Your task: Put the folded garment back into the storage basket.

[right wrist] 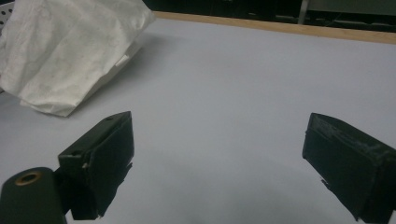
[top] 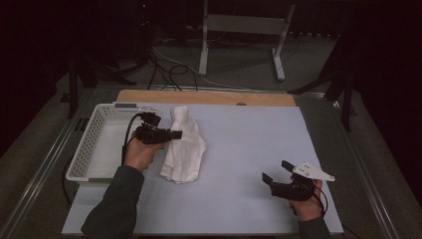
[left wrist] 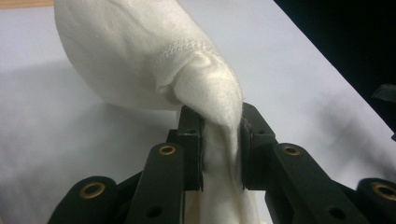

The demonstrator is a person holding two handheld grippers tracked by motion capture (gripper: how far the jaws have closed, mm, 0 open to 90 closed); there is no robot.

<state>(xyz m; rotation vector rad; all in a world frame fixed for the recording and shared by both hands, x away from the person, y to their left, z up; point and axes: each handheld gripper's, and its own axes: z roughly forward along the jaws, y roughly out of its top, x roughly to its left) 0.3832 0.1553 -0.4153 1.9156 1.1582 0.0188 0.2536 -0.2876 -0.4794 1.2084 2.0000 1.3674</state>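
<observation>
High view: one white cloth (top: 183,145) pinched by left gripper (top: 171,134) — right gripper (top: 275,172) spread.

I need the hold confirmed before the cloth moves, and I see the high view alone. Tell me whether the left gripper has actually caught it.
Observer: Yes. In the left gripper view the left gripper is shut on a bunched fold of the white cloth, pinched between both jaws.
Operator: Report the right gripper's jaws.
Observer: The right gripper is open, jaws wide apart, with nothing between them but the bare white table sheet.
Operator: Describe the cloth from that side.
Observer: From the right gripper view it looks crumpled, its near edge resting on the sheet.
</observation>
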